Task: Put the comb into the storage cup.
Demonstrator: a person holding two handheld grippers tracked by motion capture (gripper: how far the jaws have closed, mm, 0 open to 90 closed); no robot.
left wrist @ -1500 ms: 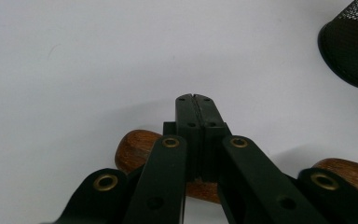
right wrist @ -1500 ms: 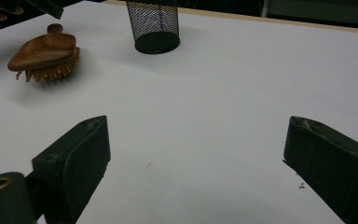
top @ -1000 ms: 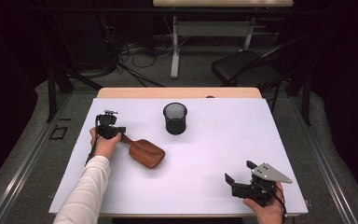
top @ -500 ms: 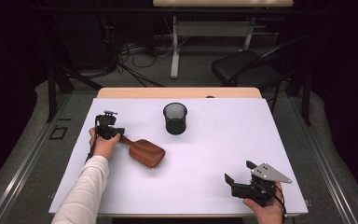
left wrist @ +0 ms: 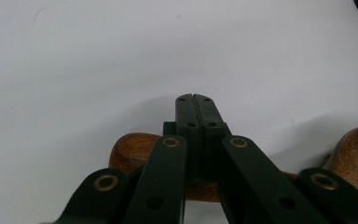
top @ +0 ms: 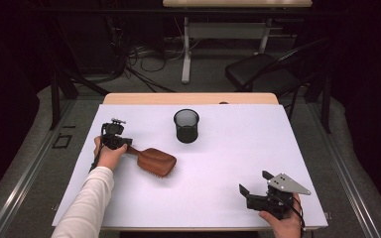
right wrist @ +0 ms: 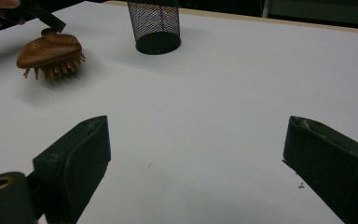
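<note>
Resting bristles-down, brown wooden hairbrush (top: 155, 161)

Wide-spread fingers (right wrist: 72, 163) frame white table (right wrist: 214, 116), wooden hairbrush (right wrist: 50, 51) and mesh cup (right wrist: 156, 25).

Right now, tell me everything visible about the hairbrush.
The hairbrush looks like reddish-brown wood: an oval paddle head with a smooth, glossy back facing up and a narrow handle. Matching brown bristles point down toward the white table. It lies on the table's left side, handle aimed at the person's left hand, nearer than and left of the black mesh cup. The left gripper is shut on the handle; whether the bristles rest on the table is unclear.
</note>
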